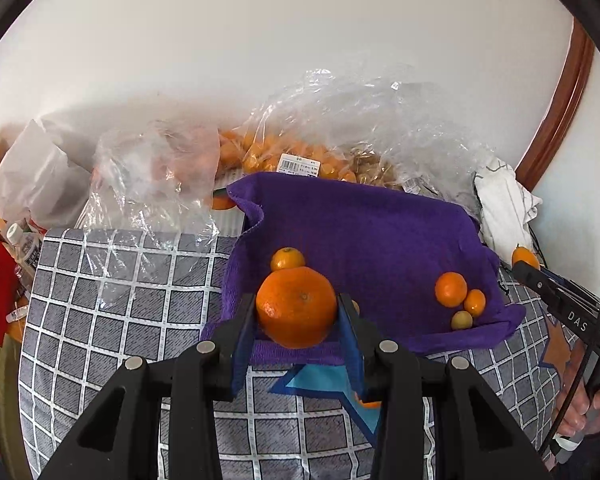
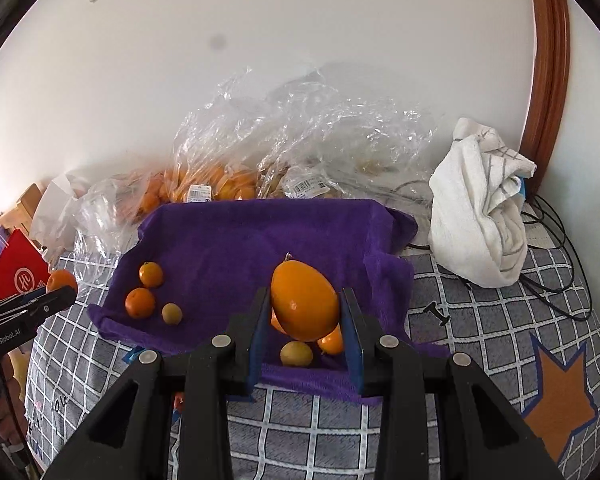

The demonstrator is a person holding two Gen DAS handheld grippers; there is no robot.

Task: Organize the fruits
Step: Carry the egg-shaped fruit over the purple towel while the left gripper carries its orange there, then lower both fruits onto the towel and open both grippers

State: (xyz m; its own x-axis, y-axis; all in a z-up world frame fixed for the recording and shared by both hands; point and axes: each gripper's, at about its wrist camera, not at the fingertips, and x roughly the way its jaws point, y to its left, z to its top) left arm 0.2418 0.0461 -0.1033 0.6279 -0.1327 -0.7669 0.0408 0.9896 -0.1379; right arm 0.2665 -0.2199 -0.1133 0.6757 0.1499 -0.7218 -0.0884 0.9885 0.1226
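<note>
- Gripping a round orange mandarin (image 1: 296,306) between its blue pads, the left gripper (image 1: 297,308) hangs over the near edge of a purple towel (image 1: 372,232); both pads press on the fruit's sides.
- Clamped on an egg-shaped orange fruit (image 2: 304,300), the right gripper (image 2: 305,312) is over the same towel, its pads touching the fruit on both sides.
- On the towel, seen from the left wrist: a small mandarin (image 1: 287,259) just behind the held one, and off to the right a tight cluster of a medium orange fruit (image 1: 451,289), a smaller orange one (image 1: 475,303) and a yellowish one (image 1: 461,320).
- Under the right gripper lie a yellowish fruit (image 2: 296,353) and an orange one (image 2: 331,342); a third seems to sit behind the held fruit, though it is mostly hidden.
- Clear plastic bags (image 1: 300,152) holding more orange fruit lie behind the towel by the wall.
- A crumpled white cloth (image 2: 480,216) sits right of the towel on the checked grey cover (image 1: 120,300).
</note>
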